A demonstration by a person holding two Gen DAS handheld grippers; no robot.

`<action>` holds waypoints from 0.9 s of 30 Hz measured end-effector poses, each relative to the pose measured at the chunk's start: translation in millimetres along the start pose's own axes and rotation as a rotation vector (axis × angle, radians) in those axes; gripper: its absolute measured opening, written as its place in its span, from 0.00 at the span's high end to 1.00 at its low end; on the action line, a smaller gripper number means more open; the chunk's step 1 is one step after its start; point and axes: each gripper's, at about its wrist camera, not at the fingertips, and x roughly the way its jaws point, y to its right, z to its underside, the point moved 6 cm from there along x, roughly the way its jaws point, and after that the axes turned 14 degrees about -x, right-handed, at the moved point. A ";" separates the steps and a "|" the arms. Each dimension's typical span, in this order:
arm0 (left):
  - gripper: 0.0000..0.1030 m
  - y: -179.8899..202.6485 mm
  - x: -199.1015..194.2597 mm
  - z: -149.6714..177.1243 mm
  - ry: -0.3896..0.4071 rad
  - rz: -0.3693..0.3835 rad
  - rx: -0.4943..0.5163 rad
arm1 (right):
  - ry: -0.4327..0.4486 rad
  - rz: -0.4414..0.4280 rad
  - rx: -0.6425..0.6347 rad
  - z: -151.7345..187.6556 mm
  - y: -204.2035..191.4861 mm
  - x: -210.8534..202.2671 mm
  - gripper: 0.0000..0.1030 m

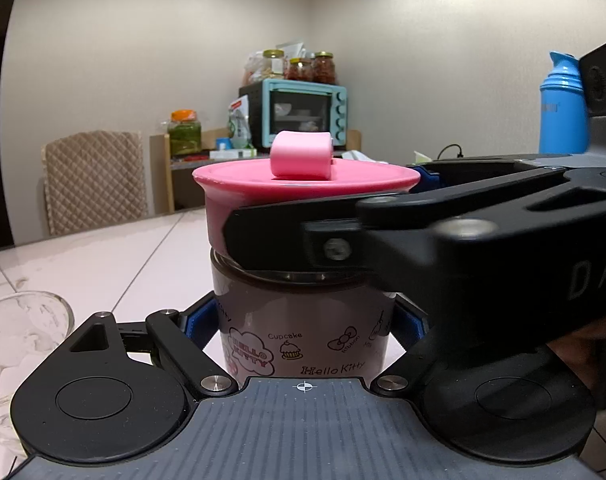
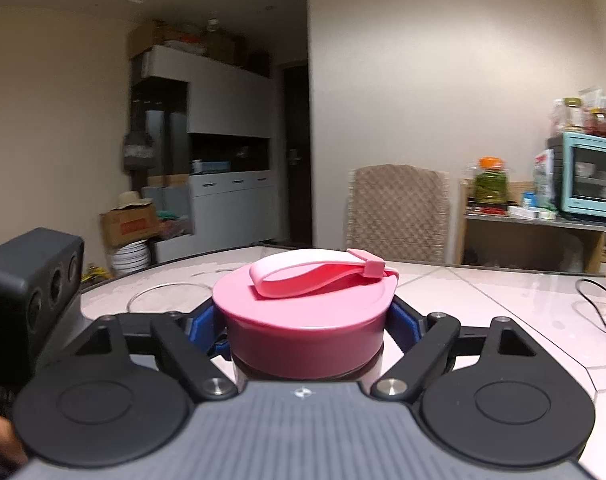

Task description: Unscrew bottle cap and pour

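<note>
A brown glass bottle point(image 1: 303, 320) with Hello Kitty print stands upright on the pale tiled table point(image 1: 103, 264). My left gripper point(image 1: 303, 326) is shut on its body, blue pads pressed against both sides. A wide pink cap point(image 2: 303, 320) with a loop strap sits on the bottle's neck. My right gripper point(image 2: 305, 326) is shut on the side of this cap, one pad on each side. In the left wrist view a black right finger point(image 1: 271, 236) crosses the front of the cap point(image 1: 303, 184). A clear glass point(image 1: 19, 332) stands on the table at the lower left.
A padded chair point(image 1: 95, 180) stands behind the table. A side table carries a teal toaster oven point(image 1: 303, 114) and jars. A blue thermos point(image 1: 563, 108) stands at the right. A black cable point(image 2: 599, 292) lies on the table's right side.
</note>
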 end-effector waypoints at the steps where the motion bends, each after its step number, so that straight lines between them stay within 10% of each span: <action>1: 0.13 0.3 0.1 -0.2 0.000 0.000 0.000 | 0.005 -0.038 -0.015 0.5 3.6 -0.5 0.18; 17: 0.13 -4.3 0.0 -2.1 -0.016 0.064 0.034 | 0.108 -0.519 -0.088 -6.4 52.4 4.7 0.18; 27: 0.13 0.3 -0.1 1.3 -0.001 0.045 0.032 | 0.153 -0.470 -0.059 -17.8 61.3 -3.6 0.18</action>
